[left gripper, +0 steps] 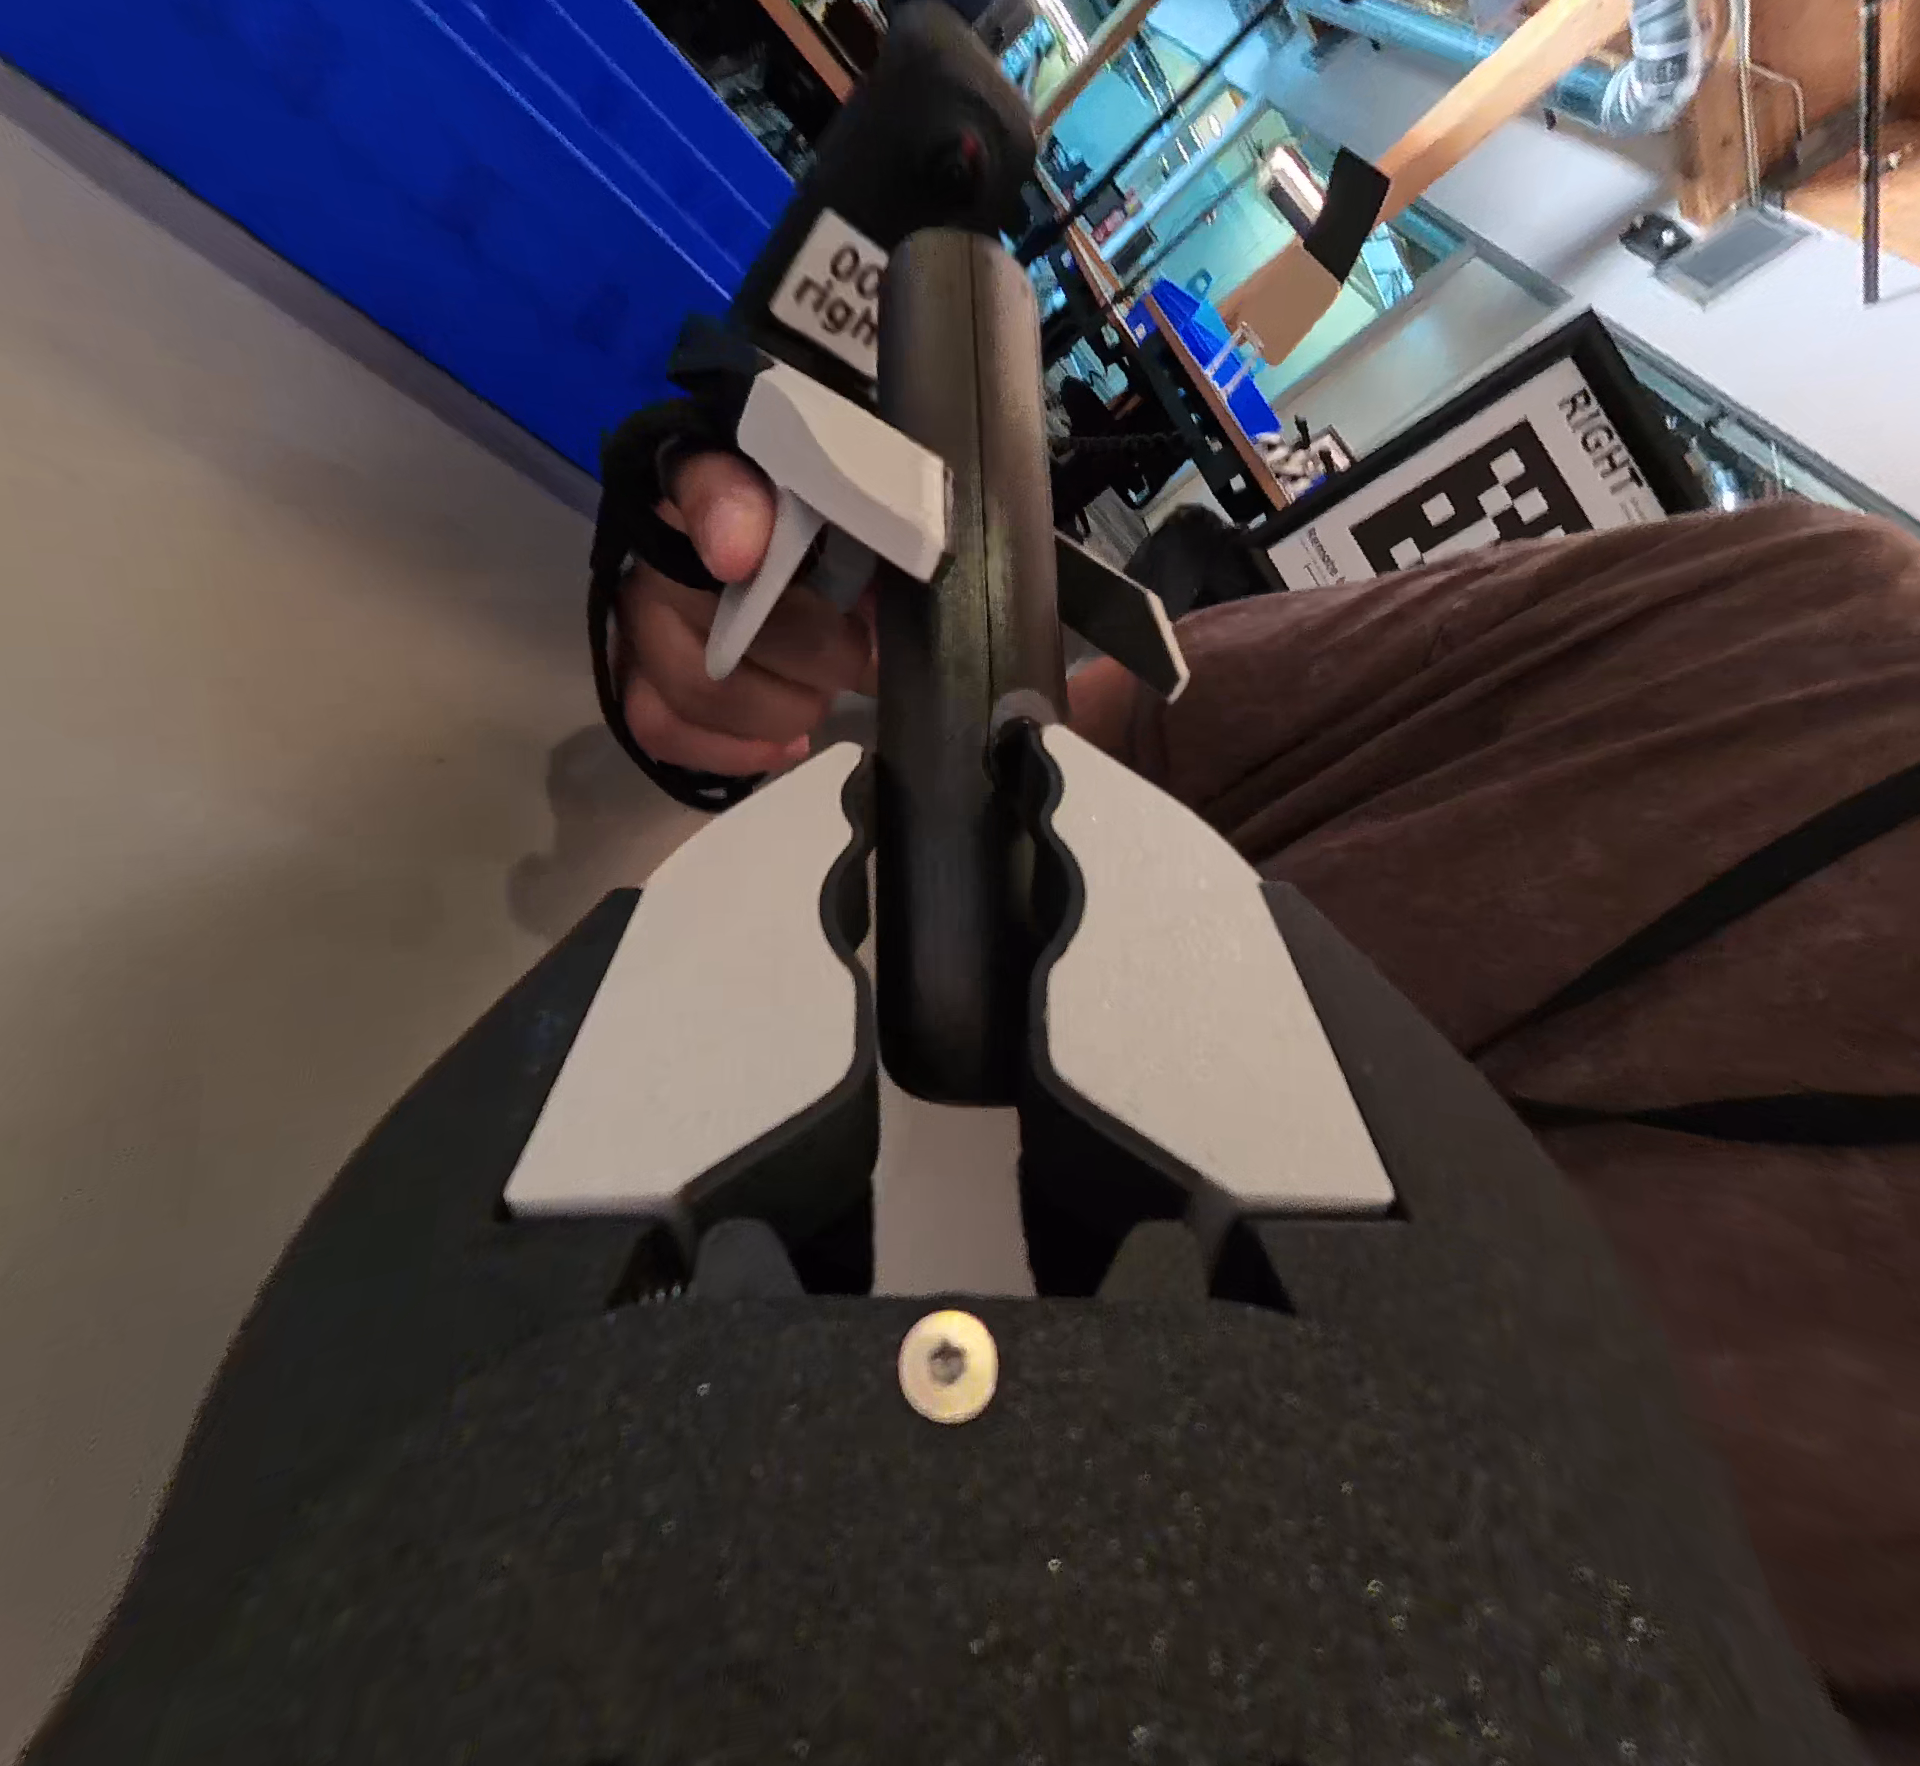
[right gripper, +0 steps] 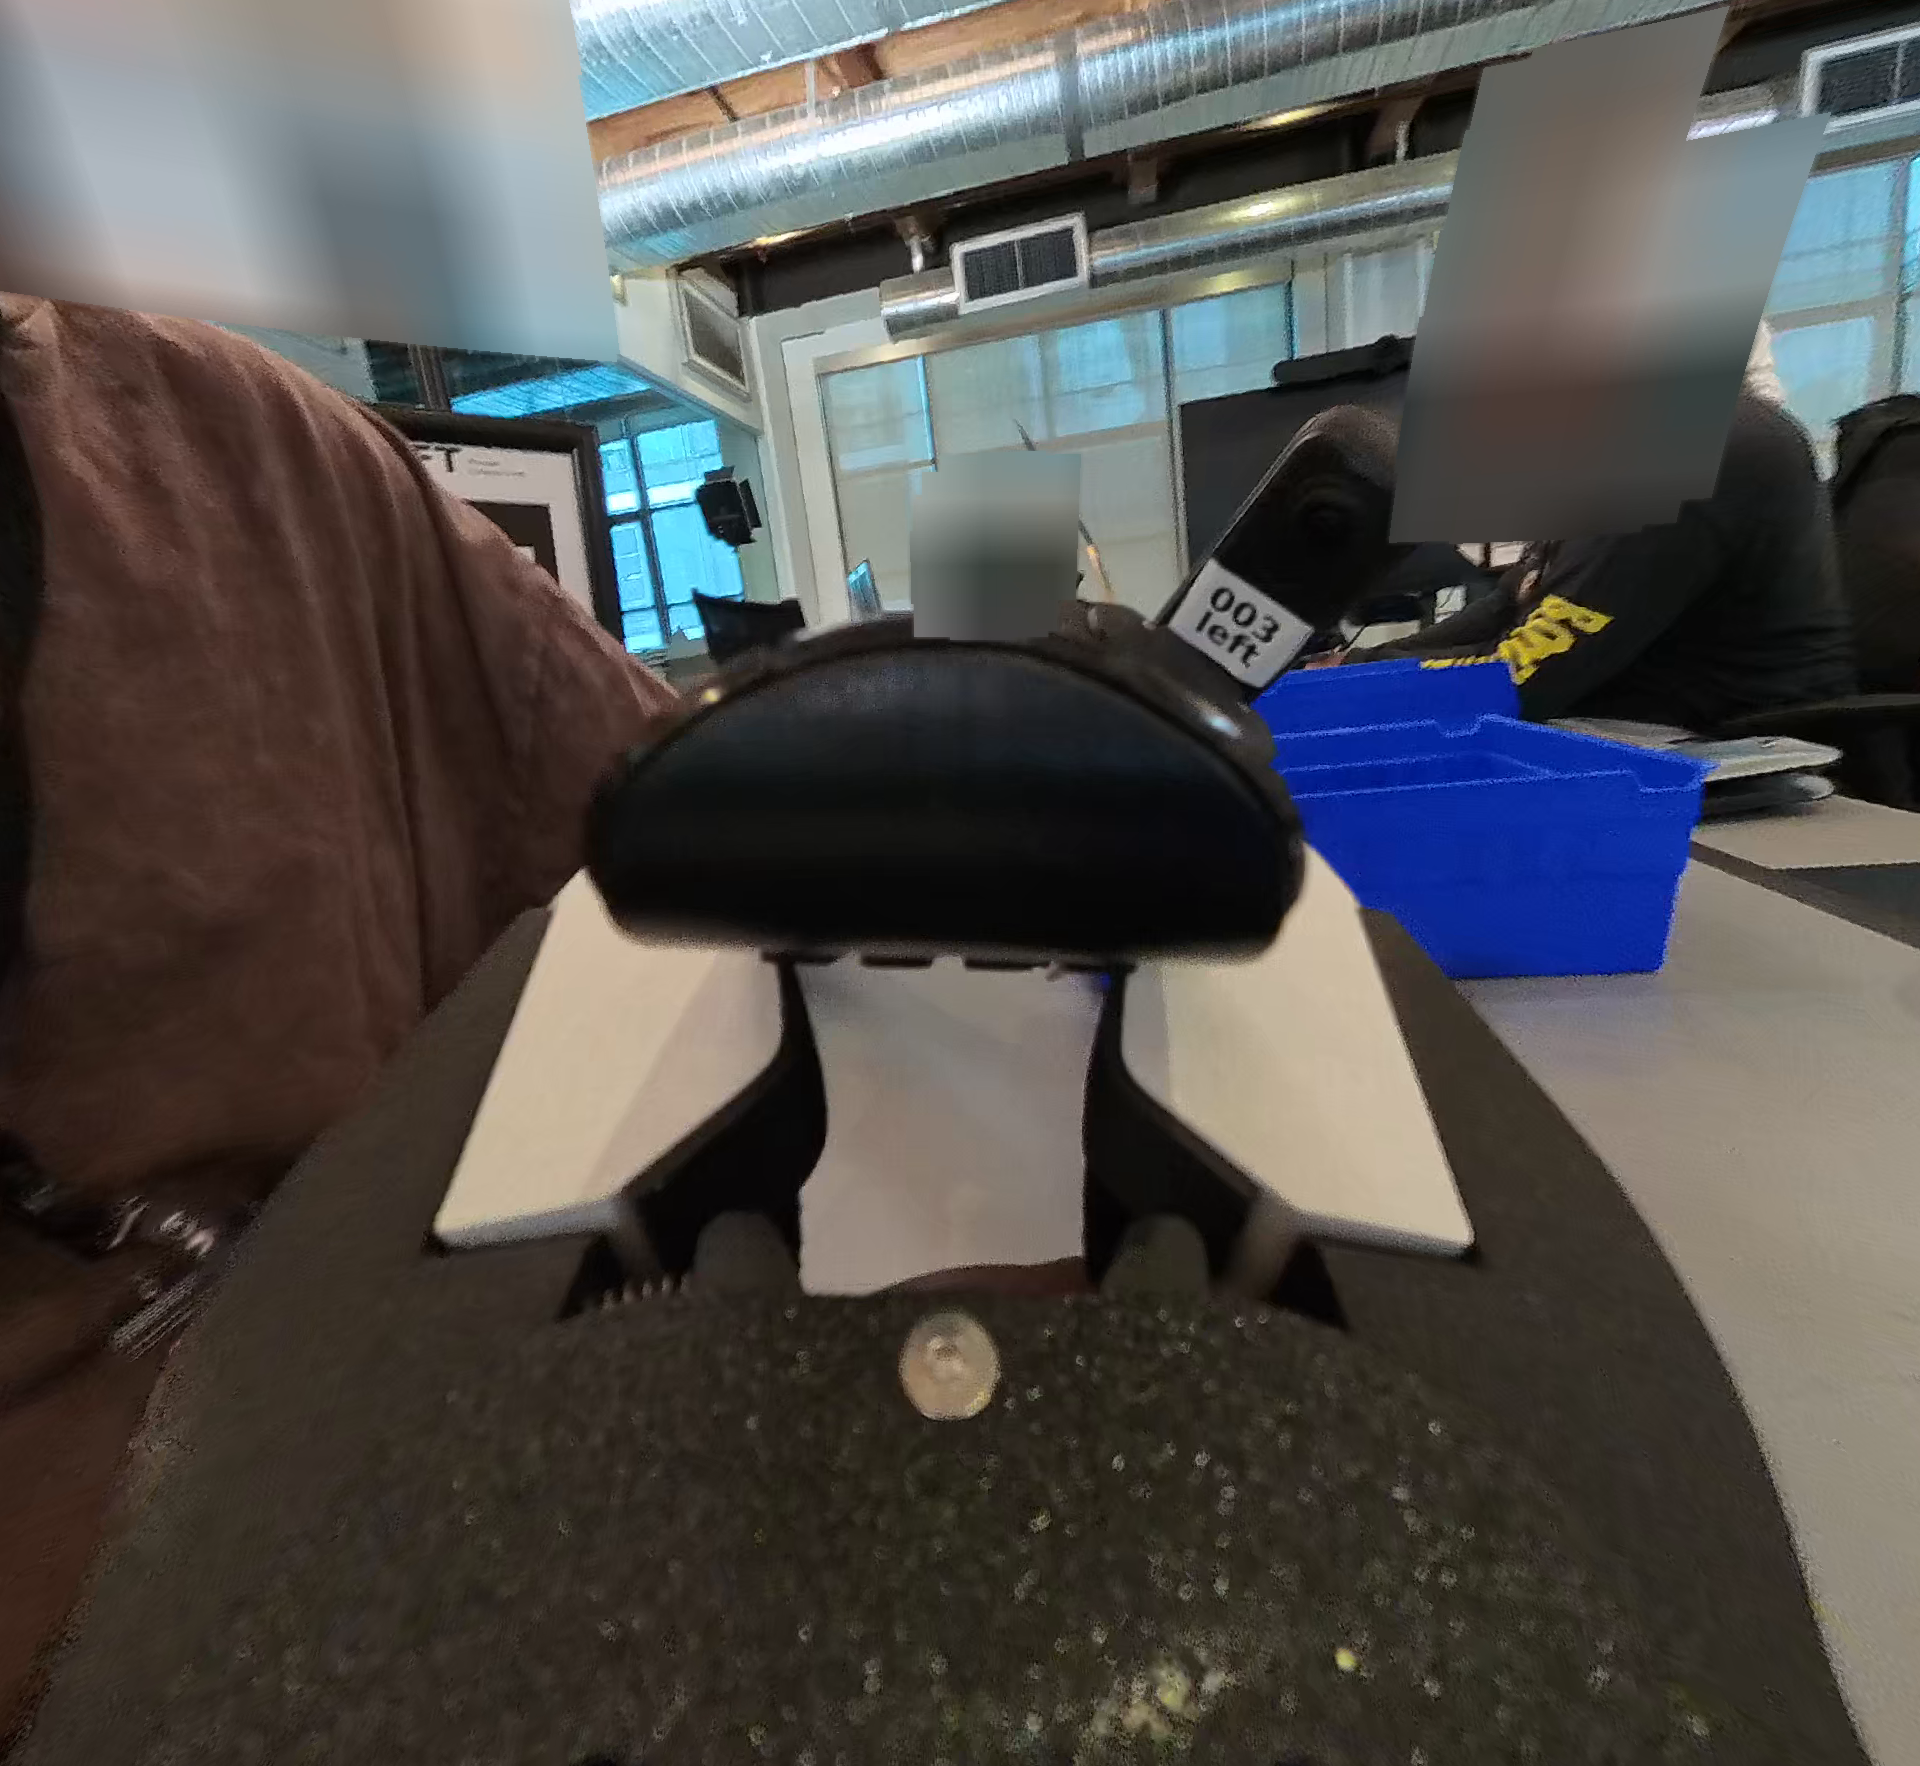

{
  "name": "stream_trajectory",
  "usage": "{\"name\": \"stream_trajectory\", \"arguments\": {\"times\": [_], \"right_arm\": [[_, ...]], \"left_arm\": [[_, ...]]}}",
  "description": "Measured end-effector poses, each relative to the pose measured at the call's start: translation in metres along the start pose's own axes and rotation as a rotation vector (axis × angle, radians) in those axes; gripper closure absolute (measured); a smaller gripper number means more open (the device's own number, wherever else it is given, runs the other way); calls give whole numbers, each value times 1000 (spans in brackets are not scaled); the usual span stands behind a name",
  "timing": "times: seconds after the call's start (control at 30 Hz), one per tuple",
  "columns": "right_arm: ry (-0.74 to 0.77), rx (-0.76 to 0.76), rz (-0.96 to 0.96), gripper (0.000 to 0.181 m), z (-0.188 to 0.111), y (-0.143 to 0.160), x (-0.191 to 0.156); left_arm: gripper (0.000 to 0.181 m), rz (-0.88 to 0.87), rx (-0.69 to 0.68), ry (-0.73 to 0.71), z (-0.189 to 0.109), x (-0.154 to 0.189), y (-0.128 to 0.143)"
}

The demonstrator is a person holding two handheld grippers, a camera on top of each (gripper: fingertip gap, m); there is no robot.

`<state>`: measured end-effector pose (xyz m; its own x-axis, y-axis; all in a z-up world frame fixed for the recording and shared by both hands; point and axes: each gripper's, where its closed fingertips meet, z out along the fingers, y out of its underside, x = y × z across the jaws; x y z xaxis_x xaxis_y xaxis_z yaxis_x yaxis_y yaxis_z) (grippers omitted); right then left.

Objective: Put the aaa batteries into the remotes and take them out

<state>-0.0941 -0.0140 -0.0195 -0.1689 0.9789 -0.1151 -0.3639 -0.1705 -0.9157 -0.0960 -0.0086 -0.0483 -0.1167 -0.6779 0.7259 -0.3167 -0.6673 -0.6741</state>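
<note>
Black remote (left gripper: pixel 951 677) clamped edge-on between the grey fingers (left gripper: pixel 727 989) of the left gripper (left gripper: pixel 951 781), running from centre frame up toward the upper middle in the left wrist view. Farther along its length, pinched a second time by the right gripper (left gripper: pixel 1023 573), seen from the front with one pale finger on each side. Hand (left gripper: pixel 717 636) wrapped round that gripper's handle at centre left, one digit on the trigger. In the right wrist view, remote's rounded end (right gripper: pixel 945 802) filling centre frame, pressed between the right gripper's (right gripper: pixel 945 927) fingers. Brown sleeve (right gripper: pixel 312 729) at left, blue bins (right gripper: pixel 1486 843) on the desk (right gripper: pixel 1714 1093) at right. No batteries discernible.
</note>
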Motion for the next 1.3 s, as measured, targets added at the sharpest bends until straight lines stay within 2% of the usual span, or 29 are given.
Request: {"name": "stream_trajectory", "arguments": {"times": [0.27,0.43,0.57,0.63,0.73,0.93,1.3], "right_arm": [[-10,-59,-34,120,5,9,-5],[-27,-30,-33,120,8,7,-9],[-50,38,24,120,7,-5,-11],[-94,74,64,121,7,-11,-16],[-82,84,52,121,5,-13,-14],[-79,63,39,120,6,-13,-14],[-43,12,19,120,2,1,-10]], "left_arm": [[151,-3,-125,-53,1,-7,18],[155,-100,-114,-3,2,-4,18],[160,-135,-16,123,-1,5,8],[157,-159,-14,216,1,13,11],[147,-209,-18,305,1,18,14],[151,-223,-37,296,9,17,16],[155,-221,43,156,6,7,12]]}}
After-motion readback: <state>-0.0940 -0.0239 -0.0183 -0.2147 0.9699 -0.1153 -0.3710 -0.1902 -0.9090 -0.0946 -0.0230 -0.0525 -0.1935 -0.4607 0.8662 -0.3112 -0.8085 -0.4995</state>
